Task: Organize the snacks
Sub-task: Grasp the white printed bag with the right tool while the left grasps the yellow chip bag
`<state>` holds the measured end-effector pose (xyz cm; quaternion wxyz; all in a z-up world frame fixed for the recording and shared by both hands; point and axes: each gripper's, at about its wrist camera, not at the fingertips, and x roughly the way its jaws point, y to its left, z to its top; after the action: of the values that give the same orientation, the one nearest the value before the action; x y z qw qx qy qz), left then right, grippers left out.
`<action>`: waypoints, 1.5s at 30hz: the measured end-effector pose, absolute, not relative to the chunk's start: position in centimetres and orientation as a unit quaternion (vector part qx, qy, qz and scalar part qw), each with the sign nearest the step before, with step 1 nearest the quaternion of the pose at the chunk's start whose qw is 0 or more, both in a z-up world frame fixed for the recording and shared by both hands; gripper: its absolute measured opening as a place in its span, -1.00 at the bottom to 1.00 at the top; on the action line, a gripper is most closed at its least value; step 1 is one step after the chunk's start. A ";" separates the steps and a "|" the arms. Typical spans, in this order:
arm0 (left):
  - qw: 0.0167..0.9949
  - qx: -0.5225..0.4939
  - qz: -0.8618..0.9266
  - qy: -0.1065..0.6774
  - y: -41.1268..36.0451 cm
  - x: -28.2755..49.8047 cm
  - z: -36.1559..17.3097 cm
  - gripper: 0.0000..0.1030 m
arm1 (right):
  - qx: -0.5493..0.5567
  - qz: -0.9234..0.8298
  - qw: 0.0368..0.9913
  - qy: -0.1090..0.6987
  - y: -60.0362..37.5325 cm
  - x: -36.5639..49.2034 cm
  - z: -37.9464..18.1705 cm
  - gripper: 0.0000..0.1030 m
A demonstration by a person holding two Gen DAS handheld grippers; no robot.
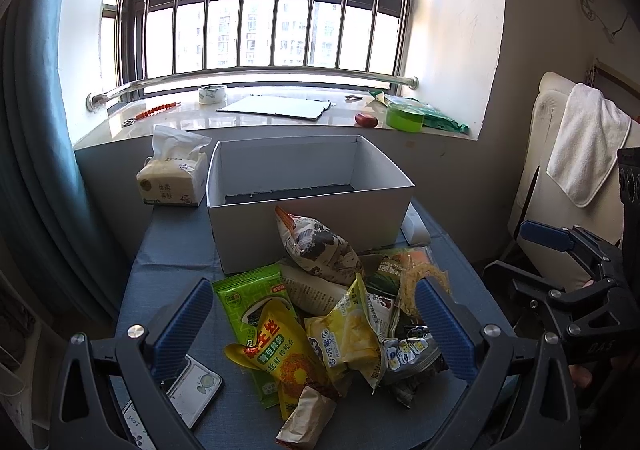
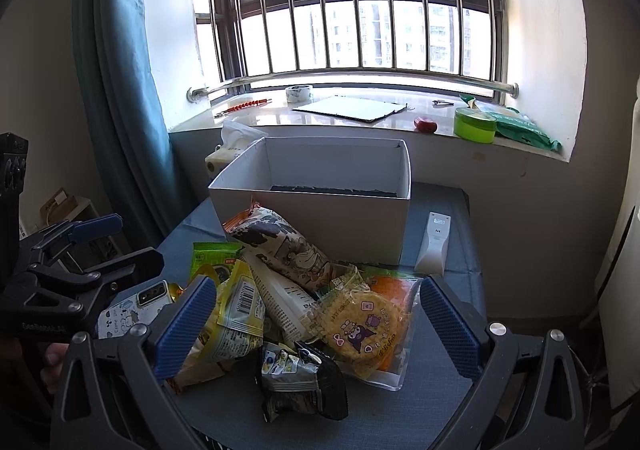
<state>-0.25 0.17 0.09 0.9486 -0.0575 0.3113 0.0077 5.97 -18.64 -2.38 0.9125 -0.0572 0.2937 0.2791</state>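
A heap of snack packets lies on the blue-grey table in front of an open white box, which looks empty. In the left wrist view the heap holds a green packet, a yellow packet and a cartoon-print bag. My left gripper is open above the heap. In the right wrist view, the box stands behind the cartoon bag, a clear cracker pack and a dark packet. My right gripper is open above them.
A tissue pack stands left of the box. A phone lies at the table's front left and a white remote lies right of the box. The window sill behind holds tape, cardboard and a green tub. A chair with a towel stands at the right.
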 end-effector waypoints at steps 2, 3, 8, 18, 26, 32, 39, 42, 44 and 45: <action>0.949 -0.057 0.007 0.311 0.2 -0.3 0.1 1.00 | -0.058 0.279 0.912 0.294 -18.6 6.0 -2.3 1.00; 0.949 -0.055 0.008 0.310 0.1 -0.3 0.1 1.00 | -0.057 0.280 0.912 0.294 -18.6 6.0 -2.3 1.00; 0.950 -0.054 0.006 0.308 0.2 -0.4 0.2 1.00 | -0.055 0.281 0.912 0.294 -18.6 6.1 -2.4 1.00; 0.958 -0.068 -0.004 0.279 1.5 -1.7 -0.8 1.00 | -0.057 0.315 0.892 0.319 -17.5 8.6 -4.3 1.00; 0.948 -0.092 -0.014 0.305 2.6 -2.6 -2.8 0.99 | -0.153 0.357 0.852 0.351 -10.6 14.3 -8.2 1.00; 0.943 -0.093 -0.020 0.318 3.1 -3.1 -3.6 0.99 | -0.176 0.377 0.823 0.386 -5.8 18.5 -10.1 1.00; 0.933 -0.091 -0.036 0.346 3.0 -2.3 -5.4 0.99 | -0.196 0.394 0.801 0.406 -4.0 19.1 -11.6 0.11; 0.927 -0.076 -0.046 0.364 2.3 -1.1 -6.3 0.99 | -0.177 0.401 0.814 0.381 -5.5 18.0 -10.2 -0.08; 0.925 -0.061 -0.048 0.373 1.7 -0.1 -6.8 0.99 | -0.150 0.400 0.827 0.367 -7.2 17.7 -8.6 -0.15; 0.924 -0.053 -0.052 0.375 1.4 0.4 -7.0 0.99 | -0.131 0.399 0.833 0.361 -8.3 17.6 -7.8 -0.16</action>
<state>0.36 1.41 -6.95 0.9240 -0.0531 0.3750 -0.0519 17.64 -8.33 -7.77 0.8326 -0.1309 0.3607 0.3994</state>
